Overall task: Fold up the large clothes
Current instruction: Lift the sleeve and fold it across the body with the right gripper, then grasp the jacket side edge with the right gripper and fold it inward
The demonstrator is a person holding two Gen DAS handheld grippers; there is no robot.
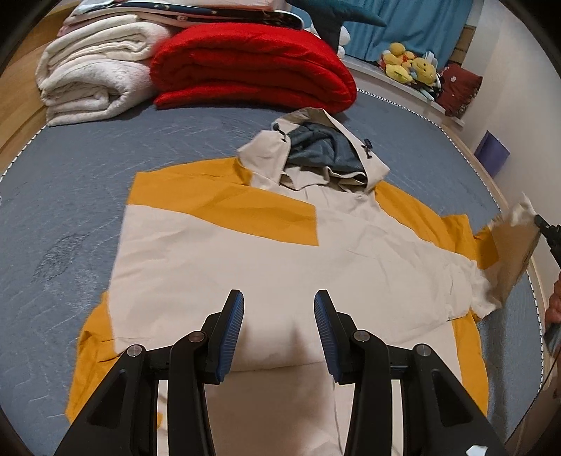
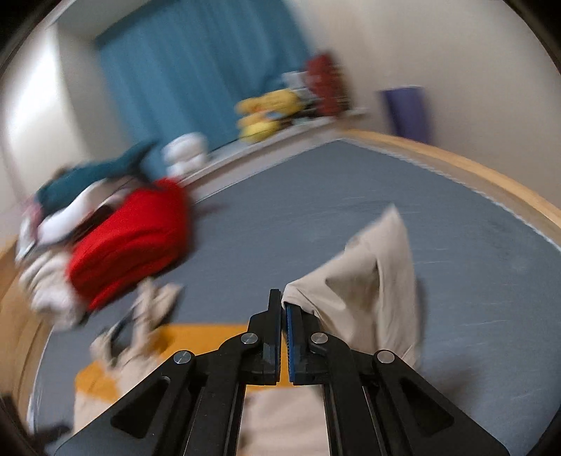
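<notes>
From the left wrist camera we look down on a cream and mustard-yellow hooded jacket (image 1: 266, 252) spread flat on the grey bed (image 1: 70, 196), its hood (image 1: 315, 151) pointing away from us toward the far end. The left gripper (image 1: 278, 315) hangs above the lower part of the jacket's body with its blue-padded fingers (image 1: 235, 333) set wide apart and nothing between them. Its left sleeve is already laid across the chest, the yellow panel slanting over the cream. At the right edge of this view the other sleeve (image 1: 505, 259) is lifted off the bed, with part of the right gripper's black frame just beside it. Beyond the hood lie a folded red blanket (image 1: 252, 66) and, to its left, a stack of white blankets (image 1: 94, 73); yellow plush toys (image 1: 410, 65) sit on a ledge before a blue curtain (image 1: 413, 24).

The right wrist camera is heavily blurred. Here we see the right gripper (image 2: 284, 308) with its fingers (image 2: 296, 336) drawn almost together, pinching the cream sleeve (image 2: 375, 277), which rises and drapes to the right of the fingers above the grey bed (image 2: 455, 280). The jacket's yellow and cream body (image 2: 115, 379) lies lower left, the red blanket (image 2: 129, 242) beyond it, and the blue curtain (image 2: 196, 70) behind.
</notes>
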